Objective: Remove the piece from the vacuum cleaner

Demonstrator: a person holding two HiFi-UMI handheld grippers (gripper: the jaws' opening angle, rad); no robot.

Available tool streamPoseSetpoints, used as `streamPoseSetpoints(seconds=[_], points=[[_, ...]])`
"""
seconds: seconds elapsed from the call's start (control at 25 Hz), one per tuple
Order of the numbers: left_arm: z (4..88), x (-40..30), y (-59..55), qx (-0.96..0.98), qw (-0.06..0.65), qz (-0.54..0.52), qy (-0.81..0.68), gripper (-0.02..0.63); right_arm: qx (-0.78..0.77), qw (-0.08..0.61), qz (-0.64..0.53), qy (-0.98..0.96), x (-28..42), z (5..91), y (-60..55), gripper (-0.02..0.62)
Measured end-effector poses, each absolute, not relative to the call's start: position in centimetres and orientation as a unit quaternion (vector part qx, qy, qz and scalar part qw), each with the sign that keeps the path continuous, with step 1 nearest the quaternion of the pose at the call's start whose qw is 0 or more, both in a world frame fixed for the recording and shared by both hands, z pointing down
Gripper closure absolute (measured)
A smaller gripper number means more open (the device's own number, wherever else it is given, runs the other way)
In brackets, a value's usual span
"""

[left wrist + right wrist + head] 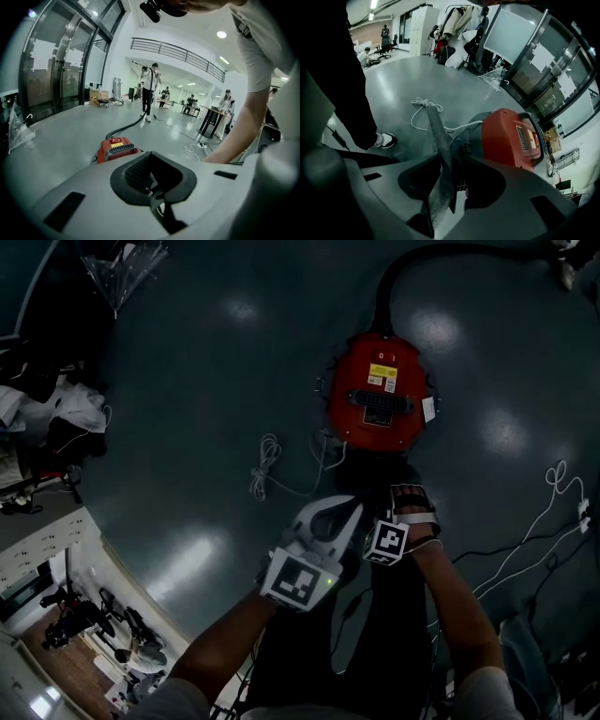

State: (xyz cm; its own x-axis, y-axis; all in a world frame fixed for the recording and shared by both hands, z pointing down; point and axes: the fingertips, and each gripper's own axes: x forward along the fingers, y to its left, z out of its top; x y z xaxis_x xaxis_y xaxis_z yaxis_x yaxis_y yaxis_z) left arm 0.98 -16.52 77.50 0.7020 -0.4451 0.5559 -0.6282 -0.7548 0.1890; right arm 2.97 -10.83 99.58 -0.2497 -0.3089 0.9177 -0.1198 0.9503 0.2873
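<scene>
Your right gripper [449, 176] is pressed together on a grey flat strip [433, 136]. The strip passes between the jaws and runs forward to the low side of the red vacuum cleaner [511, 138]. I take this strip for the piece of the task, but that is only a judgement. Whether its far end is fixed in the machine I cannot tell, because the place where they meet is dark. Your left gripper [152, 180] has its jaws a little apart, with nothing between them. It hangs just beside the right one, on the near side of the vacuum cleaner.

No bench carries the things. The vacuum cleaner stands on the grey floor [187, 427], directly ahead of both grippers, and its black hose [398, 277] leaves from the far side. A white cord [267, 470] lies coiled on the floor to the left of the machine, near it.

The step in hand looks like the pull itself: the grip is taken, but the piece is not yet clearly free. For the next move you probably need to draw the strip toward you along its own line, not sideways. The machine may slide on the smooth floor, so the free left gripper could steady the red body. Take care that the strip does not slip out from the pads.
</scene>
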Motion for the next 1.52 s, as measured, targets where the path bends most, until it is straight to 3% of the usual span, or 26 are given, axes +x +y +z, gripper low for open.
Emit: streamPoseSetpoints(seconds=[0.08,0.2,0.36,0.8,1.08,1.52], points=[[77.5,0.6,-16.5,0.903,0.188,0.244,-0.300,0.600,0.130,0.608,-0.078,-0.779,3.0,100.1,-10.6,0.453],[77.5,0.3,-16.2,0.902,0.192,0.242,-0.303,0.600,0.139,0.612,-0.061,-0.776,2.9,100.0,-10.6,0.521],[77.4,0.2,-16.1,0.901,0.197,0.239,-0.304,0.600,0.146,0.600,-0.015,-0.786,2.7,99.6,-10.7,0.554],[75.7,0.0,-15.7,0.902,0.195,0.237,-0.303,0.600,0.105,0.580,0.035,-0.807,2.1,97.4,-7.1,0.563],[69.3,-1.1,-13.1,0.906,0.191,0.233,-0.298,0.600,0.116,0.544,0.060,-0.829,1.3,87.5,-4.7,0.563],[50.3,-1.8,-5.0,0.927,0.173,0.191,-0.272,0.600,0.192,0.493,0.086,-0.844,0.8,64.4,0.5,0.563]])
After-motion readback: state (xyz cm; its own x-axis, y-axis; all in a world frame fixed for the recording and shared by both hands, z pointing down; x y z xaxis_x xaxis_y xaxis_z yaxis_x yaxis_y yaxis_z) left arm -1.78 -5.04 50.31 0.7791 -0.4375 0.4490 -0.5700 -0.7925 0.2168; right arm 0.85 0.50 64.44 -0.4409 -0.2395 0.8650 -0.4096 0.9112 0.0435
